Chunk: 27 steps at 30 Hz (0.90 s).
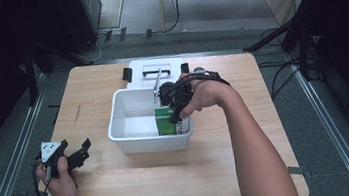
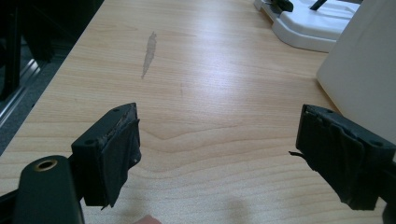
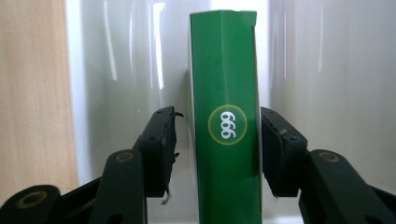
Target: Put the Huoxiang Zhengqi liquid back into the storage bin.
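A green box [image 1: 168, 121] marked 999 stands upright inside a white bin [image 1: 116, 130] at the table's middle, against the bin's near right corner. My right gripper [image 1: 177, 114] reaches down into the bin. In the right gripper view the green box [image 3: 226, 93] sits between the jaws of my right gripper [image 3: 217, 140]. The right jaw is at the box's side, and a small gap separates the left jaw from it, so the gripper is open. The bin wall [image 3: 121, 70] lies behind. My left gripper [image 1: 75, 143] rests low over the table's front left, open [image 2: 217, 149] and empty.
A white stand [image 1: 156, 70] with black clips and a thin rod sits just behind the bin, also at the top of the left gripper view [image 2: 308, 28]. The bin's outer wall [image 2: 359, 74] is to the left gripper's right. A grey streak [image 2: 149, 51] marks the wood.
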Each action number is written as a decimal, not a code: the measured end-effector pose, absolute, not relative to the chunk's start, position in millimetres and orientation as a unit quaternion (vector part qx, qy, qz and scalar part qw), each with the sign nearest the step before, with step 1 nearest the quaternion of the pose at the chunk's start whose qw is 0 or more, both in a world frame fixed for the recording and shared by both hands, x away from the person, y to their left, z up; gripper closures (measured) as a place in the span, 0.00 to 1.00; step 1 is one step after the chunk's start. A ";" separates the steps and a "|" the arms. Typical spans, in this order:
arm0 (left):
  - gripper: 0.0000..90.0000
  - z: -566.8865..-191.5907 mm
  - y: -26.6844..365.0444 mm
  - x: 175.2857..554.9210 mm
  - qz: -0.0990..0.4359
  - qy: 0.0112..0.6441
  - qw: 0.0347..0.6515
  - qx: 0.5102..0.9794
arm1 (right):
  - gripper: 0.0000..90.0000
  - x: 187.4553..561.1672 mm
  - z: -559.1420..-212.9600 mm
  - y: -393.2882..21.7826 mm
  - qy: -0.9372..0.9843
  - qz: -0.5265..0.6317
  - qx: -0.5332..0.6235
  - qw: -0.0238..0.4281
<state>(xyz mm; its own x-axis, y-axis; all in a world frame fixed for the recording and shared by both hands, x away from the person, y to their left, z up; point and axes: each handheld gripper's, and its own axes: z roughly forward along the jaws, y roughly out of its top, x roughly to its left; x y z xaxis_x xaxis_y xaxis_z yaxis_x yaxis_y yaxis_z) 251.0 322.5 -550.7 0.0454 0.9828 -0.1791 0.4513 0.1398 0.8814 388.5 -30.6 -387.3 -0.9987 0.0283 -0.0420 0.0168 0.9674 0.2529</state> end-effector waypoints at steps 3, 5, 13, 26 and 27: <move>0.16 -550.7 322.5 251.0 0.307 0.619 0.432 0.579 | 0.44 385.5 -387.8 -29.7 0.992 0.128 0.003 0.013; 0.16 -550.7 322.5 251.0 0.307 0.619 0.432 0.579 | 0.42 384.5 -387.3 -28.5 0.992 0.124 0.013 0.018; 0.16 -550.7 322.4 251.1 0.307 0.619 0.432 0.580 | 0.26 387.6 -380.7 -27.6 0.986 0.149 0.073 0.033; 0.16 -550.8 322.3 251.1 0.308 0.619 0.432 0.579 | 0.00 390.4 -366.9 -47.7 0.941 0.270 0.189 0.073; 0.16 -550.8 322.3 251.1 0.308 0.619 0.432 0.579 | 0.00 390.3 -366.1 -51.3 0.936 0.284 0.195 0.077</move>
<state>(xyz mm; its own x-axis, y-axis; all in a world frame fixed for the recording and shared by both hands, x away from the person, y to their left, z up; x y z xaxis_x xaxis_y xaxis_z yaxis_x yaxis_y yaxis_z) 251.1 322.3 -550.8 0.0448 0.9829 -0.1785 0.4502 0.1397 0.8819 390.3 -51.3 -366.1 -0.9121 0.4086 -0.0331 0.3212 0.7624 0.5617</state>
